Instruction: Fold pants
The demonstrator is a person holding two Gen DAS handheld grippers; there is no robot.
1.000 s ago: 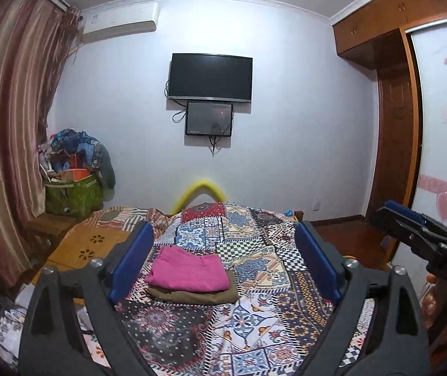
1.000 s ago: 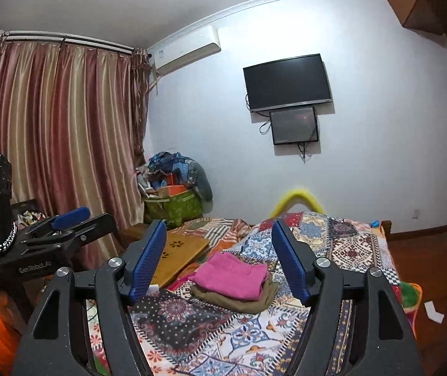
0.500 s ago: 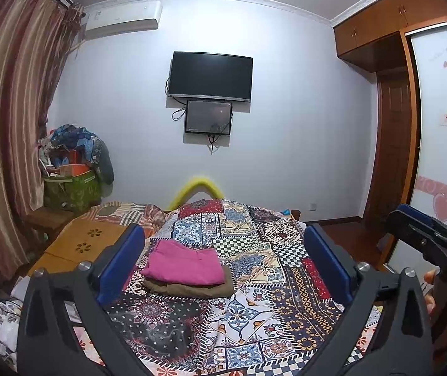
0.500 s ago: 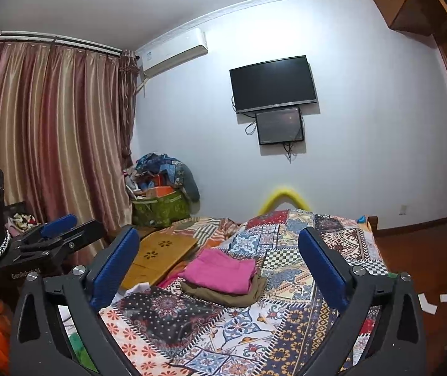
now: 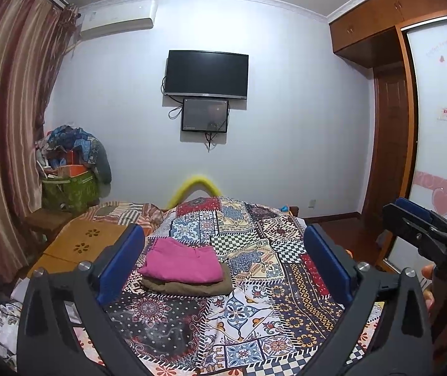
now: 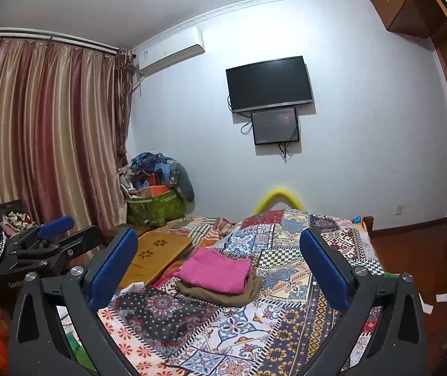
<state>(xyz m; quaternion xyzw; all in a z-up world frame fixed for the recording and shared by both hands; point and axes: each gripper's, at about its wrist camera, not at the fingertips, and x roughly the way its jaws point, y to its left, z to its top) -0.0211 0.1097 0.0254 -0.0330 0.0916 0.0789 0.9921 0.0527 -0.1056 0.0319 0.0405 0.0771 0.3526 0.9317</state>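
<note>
Left wrist view: the left gripper [image 5: 223, 263] has its jaws spread wide with nothing between them, held above the near end of the bed [image 5: 286, 313]. Beyond it, on the patchwork spread, the pink pants [image 5: 181, 261] lie folded flat on top of an olive folded garment [image 5: 192, 286], the two making a neat stack. The right gripper [image 5: 423, 228] shows at the right edge, clear of the cloth.

Right wrist view: the right gripper [image 6: 218, 266] also stands fully open and empty, pointing across the bed [image 6: 286, 329] toward the same stack. The pink pants [image 6: 215, 269] rest squarely on the olive garment [image 6: 223, 293], a wooden board [image 6: 157, 253] lying just to their left. The left gripper [image 6: 54, 238] appears at the left edge, away from the pile.

Judging from the tidy stack and both tools being empty and off the fabric, the folding looks finished. The next move would call only for backing away, or fetching another pair if one remains; none is visible on the spread.
</note>
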